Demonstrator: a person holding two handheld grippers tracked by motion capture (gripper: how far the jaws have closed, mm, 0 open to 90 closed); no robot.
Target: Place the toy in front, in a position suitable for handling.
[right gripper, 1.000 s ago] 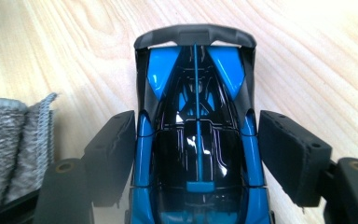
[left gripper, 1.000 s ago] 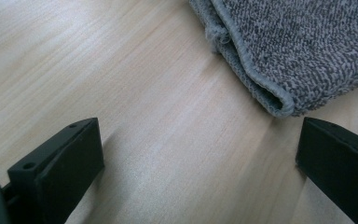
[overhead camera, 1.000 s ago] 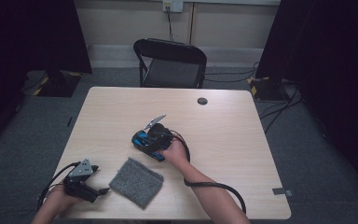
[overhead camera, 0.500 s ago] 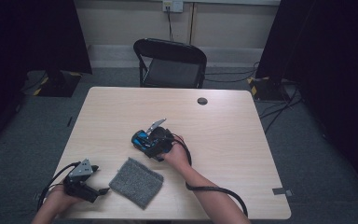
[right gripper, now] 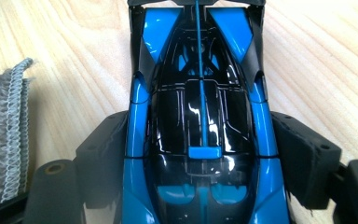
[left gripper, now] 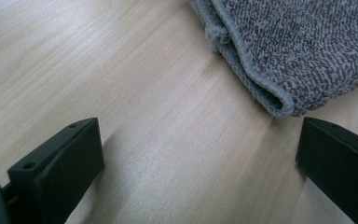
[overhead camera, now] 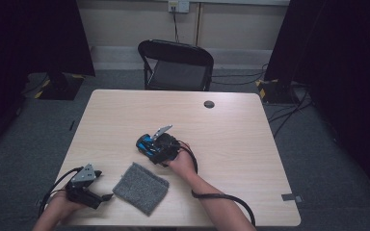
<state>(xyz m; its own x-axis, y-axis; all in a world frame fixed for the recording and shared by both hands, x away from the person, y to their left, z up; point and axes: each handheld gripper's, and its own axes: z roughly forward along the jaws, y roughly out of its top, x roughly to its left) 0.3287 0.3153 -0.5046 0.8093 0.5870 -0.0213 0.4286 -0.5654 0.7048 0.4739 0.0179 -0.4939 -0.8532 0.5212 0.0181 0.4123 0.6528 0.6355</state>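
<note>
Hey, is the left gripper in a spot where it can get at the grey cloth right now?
Probably yes. The left gripper has its jaws open, and the grey cloth lies just ahead on bare table, nothing between.

Toy car [right gripper: 200,116]: glossy blue and black, blue centre stripe. Folded cloth [overhead camera: 141,187]: mottled grey. Table [overhead camera: 241,144]: pale wood grain.

Black folding chair [overhead camera: 176,65] behind wooden table [overhead camera: 241,130].

Bare table [overhead camera: 250,144] beyond toy car [overhead camera: 149,143]
</note>
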